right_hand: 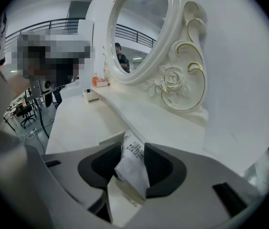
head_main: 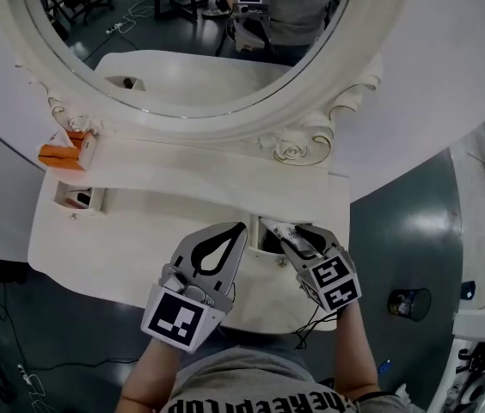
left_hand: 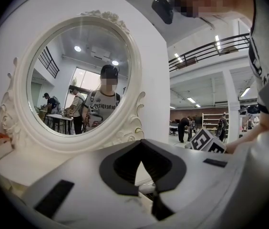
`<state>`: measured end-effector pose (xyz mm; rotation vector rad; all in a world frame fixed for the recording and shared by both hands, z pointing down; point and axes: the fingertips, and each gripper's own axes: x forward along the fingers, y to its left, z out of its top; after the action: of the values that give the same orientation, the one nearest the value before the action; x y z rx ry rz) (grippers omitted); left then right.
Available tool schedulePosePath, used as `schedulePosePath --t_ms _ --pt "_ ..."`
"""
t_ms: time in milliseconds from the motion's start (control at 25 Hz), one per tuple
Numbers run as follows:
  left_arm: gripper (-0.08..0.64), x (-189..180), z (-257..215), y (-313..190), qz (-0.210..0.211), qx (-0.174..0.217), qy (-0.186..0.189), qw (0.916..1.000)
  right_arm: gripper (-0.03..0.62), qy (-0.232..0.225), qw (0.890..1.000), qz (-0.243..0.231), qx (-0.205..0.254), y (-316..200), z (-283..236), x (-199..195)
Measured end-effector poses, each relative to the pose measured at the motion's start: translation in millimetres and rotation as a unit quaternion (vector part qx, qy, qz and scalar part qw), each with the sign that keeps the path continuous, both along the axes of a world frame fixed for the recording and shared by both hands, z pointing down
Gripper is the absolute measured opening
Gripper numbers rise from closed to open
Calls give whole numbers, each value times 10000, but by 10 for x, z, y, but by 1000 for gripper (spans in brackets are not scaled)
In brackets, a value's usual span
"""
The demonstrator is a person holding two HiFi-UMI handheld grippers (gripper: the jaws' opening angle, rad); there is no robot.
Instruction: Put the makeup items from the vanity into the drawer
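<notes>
Two grippers and one packet, entered left to right, each placed against the mirror [head_main: 182, 33].

Left gripper [head_main: 241, 228]: below the mirror's lower rim, over the worktop [head_main: 139, 231]. Jaws closed tip to tip, nothing in them.

Right gripper [head_main: 287, 239]: just right of the left one, below the mirror's rose carving [head_main: 294, 151], tilted down over the open drawer [head_main: 266, 246]. Jaws stand wide. The packet [right_hand: 132, 166] sits between them, but the pads do not appear to press it.

Packet: white, printed, creased. You can judge it very light and soft, so it will buckle rather than resist, and its film may slip. It is not fragile. If you take it again, close gently across its flat faces near the middle, because an edge would fold away.

Surface: white worktop, smooth and glossy, so expect things to slide on it. Below the mirror's left edge lies an orange carton [head_main: 58, 155]. Just under that is a small open compartment [head_main: 79, 198] whose contents are too small to name. Both are probably yet to go.

Room: dark floor [head_main: 406, 231] to the right of the mirror, which reflects an open hall.
</notes>
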<state>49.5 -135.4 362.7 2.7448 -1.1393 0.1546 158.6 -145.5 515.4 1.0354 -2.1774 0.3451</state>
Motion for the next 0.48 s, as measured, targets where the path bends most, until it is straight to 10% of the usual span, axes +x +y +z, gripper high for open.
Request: schedulePosePath --t_ms 480 --pt "14 -10 -26 56 165 16 -3 9999 181 -330 9982 357 345 9 -244 14"
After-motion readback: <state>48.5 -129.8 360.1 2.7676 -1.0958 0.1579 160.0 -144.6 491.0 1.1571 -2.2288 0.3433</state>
